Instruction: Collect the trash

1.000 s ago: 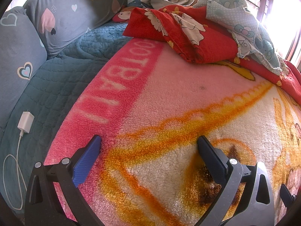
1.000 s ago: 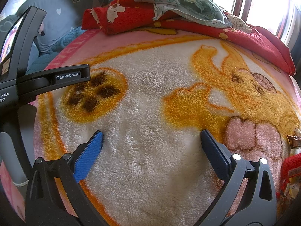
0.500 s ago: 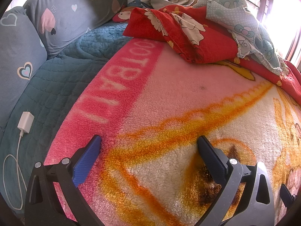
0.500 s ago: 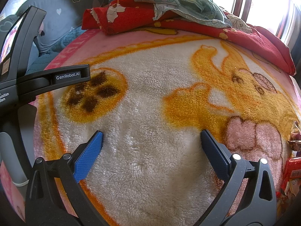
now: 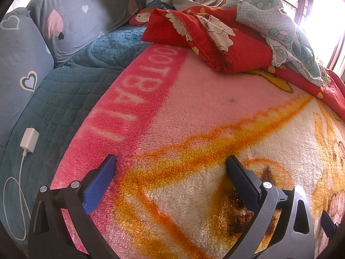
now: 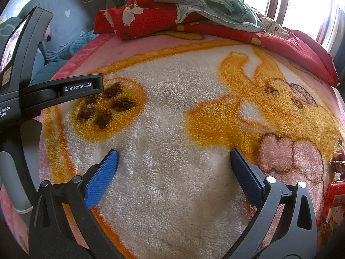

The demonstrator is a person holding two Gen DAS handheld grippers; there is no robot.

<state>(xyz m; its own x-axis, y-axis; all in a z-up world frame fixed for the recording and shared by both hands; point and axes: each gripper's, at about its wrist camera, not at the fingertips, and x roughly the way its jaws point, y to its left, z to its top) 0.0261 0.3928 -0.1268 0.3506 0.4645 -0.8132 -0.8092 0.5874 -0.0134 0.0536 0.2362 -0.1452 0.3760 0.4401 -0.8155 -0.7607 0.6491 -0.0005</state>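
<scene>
Left wrist view shows the left gripper (image 5: 170,168) with its two fingers spread wide and nothing between them, hovering over a fluffy pink, white and orange fleece blanket (image 5: 204,112) that covers most of the bed. Along the blanket's left edge runs a bright pink band with pale lettering (image 5: 138,95). Beyond that edge lies a quilted teal bedspread (image 5: 64,99), and on it, near the left side of the bed, rests a white charger plug with its looped white cable (image 5: 29,140). Two grey-blue pillows printed with hearts (image 5: 71,19) lean at the head of the bed. At the far edge of the fleece blanket sits a crumpled red blanket with cartoon prints (image 5: 232,45), with a pale green dotted cloth (image 5: 280,28) heaped on top of it. In the right wrist view the right gripper (image 6: 173,161) is likewise released, its blue-padded fingers wide apart over the white pile of the blanket and holding nothing. The trash lies at the blanket's right edge, well apart from those fingers: a crinkled brown and gold wrapper (image 6: 337,157) and, just below it, a red snack packet with a barcode (image 6: 335,196), both partly cut off by the picture's border. The black body of the left gripper fills the left side of this view.
</scene>
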